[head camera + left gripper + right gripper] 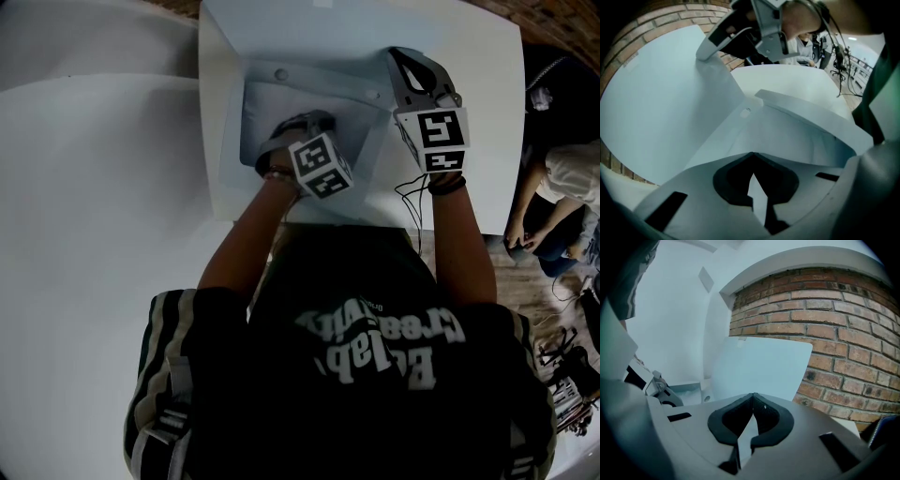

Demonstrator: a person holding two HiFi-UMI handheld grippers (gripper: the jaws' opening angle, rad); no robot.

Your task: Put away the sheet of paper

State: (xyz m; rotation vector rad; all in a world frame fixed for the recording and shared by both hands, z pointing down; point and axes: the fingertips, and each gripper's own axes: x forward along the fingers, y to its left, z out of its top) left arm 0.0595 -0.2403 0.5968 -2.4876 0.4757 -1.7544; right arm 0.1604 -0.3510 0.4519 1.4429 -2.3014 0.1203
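— Looking nearest first, what are the grippers doing?
— The left gripper (752, 153) is clenched, its tip down in the open translucent plastic folder (328, 82), over the pale sheet of paper (267, 108) lying inside, mid-frame. The right gripper (753, 394), clenched too, points down by the folder's upper right corner.
— Beyond?
— The white square table (469, 141), then a red brick wall (843, 333).

Right gripper (752, 397): jaws closed on near edge of white sheet (759, 366). Brick wall (834, 333): behind sheet, extending right. Left gripper (658, 390): left of sheet, low.
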